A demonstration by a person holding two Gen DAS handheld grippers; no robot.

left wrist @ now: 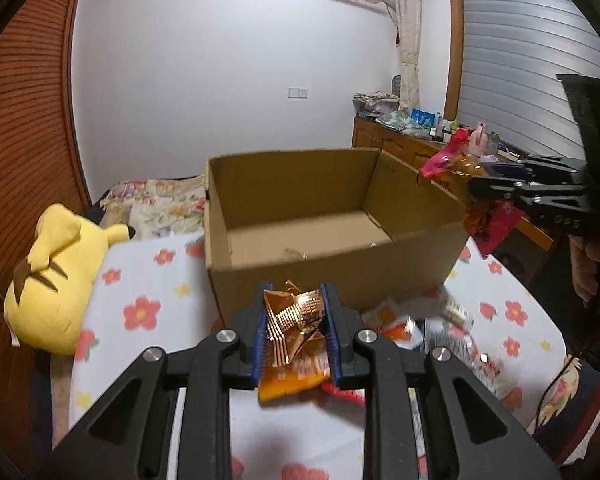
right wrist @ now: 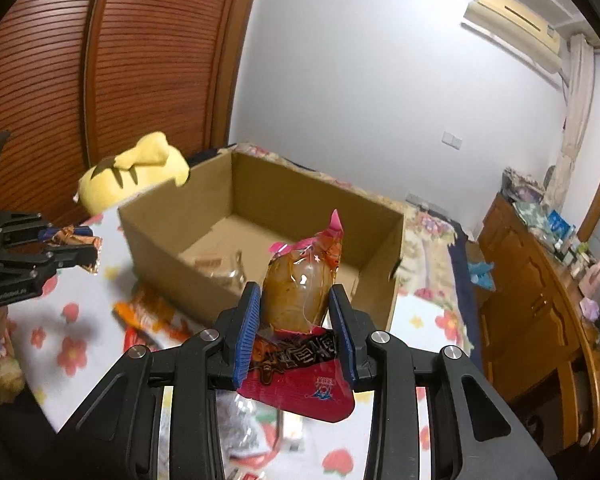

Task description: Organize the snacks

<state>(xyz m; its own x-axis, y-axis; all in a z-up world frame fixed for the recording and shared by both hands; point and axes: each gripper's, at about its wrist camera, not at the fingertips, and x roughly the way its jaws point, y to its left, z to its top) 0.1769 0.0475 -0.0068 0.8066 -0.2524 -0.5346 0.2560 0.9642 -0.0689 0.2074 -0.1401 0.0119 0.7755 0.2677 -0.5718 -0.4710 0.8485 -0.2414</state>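
Observation:
My left gripper [left wrist: 297, 312] is shut on a crumpled orange foil snack packet [left wrist: 296, 340], held above the flowered sheet just in front of the open cardboard box [left wrist: 332, 272]. My right gripper [right wrist: 296, 308] is shut on a pink-and-clear snack pouch [right wrist: 300, 292] with a brown filling, held near the box's [right wrist: 172, 256] front right corner. Each gripper shows in the other's view: the right one [left wrist: 474, 188] with the pink pouch [left wrist: 452, 160] at the right, the left one [right wrist: 84, 246] with the orange packet [right wrist: 76, 240] at the left. One or two small wrapped snacks [right wrist: 220, 268] lie inside the box.
Several more snack packets [left wrist: 440, 332] lie on the flowered sheet [left wrist: 148, 280] before the box. A yellow plush toy [left wrist: 56, 276] sits left of the box by a wooden slatted wardrobe [right wrist: 100, 72]. A wooden dresser [right wrist: 540, 292] crowded with small items stands at the right.

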